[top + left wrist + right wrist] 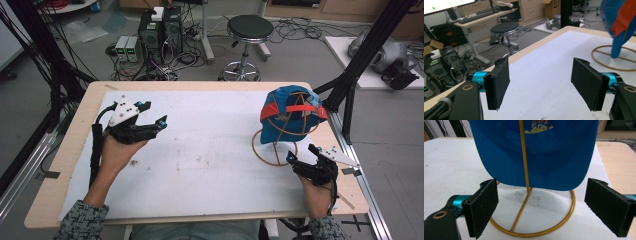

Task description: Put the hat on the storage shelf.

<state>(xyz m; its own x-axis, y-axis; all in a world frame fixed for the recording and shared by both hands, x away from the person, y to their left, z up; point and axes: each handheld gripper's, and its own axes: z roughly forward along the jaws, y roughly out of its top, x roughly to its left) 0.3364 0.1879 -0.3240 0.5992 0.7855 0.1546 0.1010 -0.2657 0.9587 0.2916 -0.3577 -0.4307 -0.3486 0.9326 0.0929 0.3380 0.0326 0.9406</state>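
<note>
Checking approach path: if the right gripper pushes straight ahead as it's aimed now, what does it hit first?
Probably the blue cap's brim, hanging between the open jaws of the right gripper, or the gold wire stand behind it. Depth is unclear.

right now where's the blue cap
In the high view the blue cap hangs on a gold wire stand at the table's right side, just beyond the open right tongs.

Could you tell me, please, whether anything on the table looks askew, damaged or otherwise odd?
Nothing stands out. The blue and orange cap sits on its gold wire stand, whose ring lies flat on the white mat. The mat shows only faint smudges. Both grippers are open and hold nothing.
</note>
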